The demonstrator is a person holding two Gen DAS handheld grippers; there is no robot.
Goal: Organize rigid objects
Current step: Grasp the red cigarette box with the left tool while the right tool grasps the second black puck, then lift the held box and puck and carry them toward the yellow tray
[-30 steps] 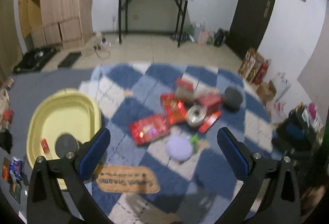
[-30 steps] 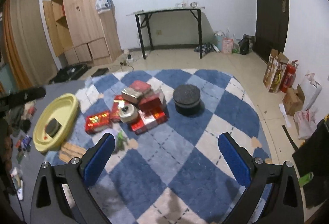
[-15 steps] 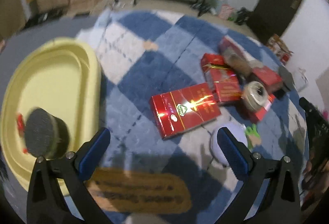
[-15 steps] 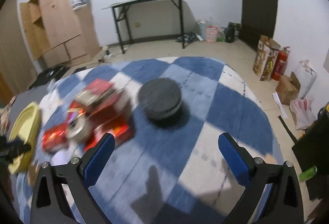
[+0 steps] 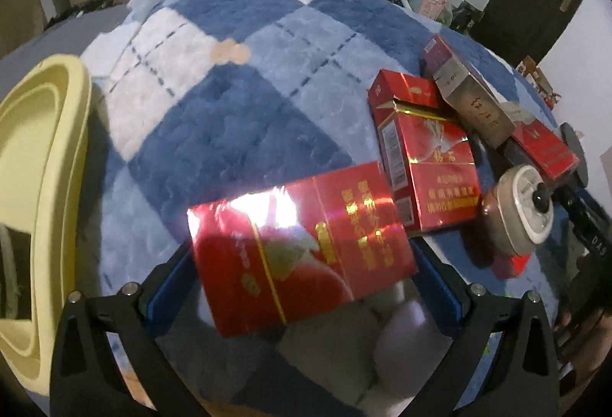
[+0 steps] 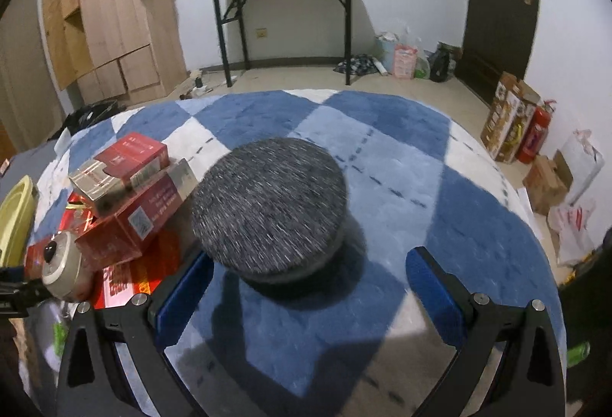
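Observation:
A flat shiny red box (image 5: pixel 302 248) lies on the blue checked rug (image 5: pixel 229 134). My left gripper (image 5: pixel 302 287) is open, its blue fingers on either side of the box's near end. More red boxes (image 5: pixel 424 157), a grey-brown box (image 5: pixel 470 103) and a round tin (image 5: pixel 524 210) lie to the right. My right gripper (image 6: pixel 310 287) is open just in front of a round grey felt-covered box (image 6: pixel 267 202). The stacked red boxes (image 6: pixel 126 195) sit left of it.
A yellow plastic tub (image 5: pixel 42 187) stands at the rug's left edge; it also shows in the right wrist view (image 6: pixel 15 214). A black table (image 6: pixel 283 19), a wooden cabinet (image 6: pixel 111 26), a dark door (image 6: pixel 501 7) and cartons (image 6: pixel 508 122) line the walls.
Both grippers have moved down and forward. The left one now straddles the flat red box; the right one has closed in on the round grey box. Both stay open.

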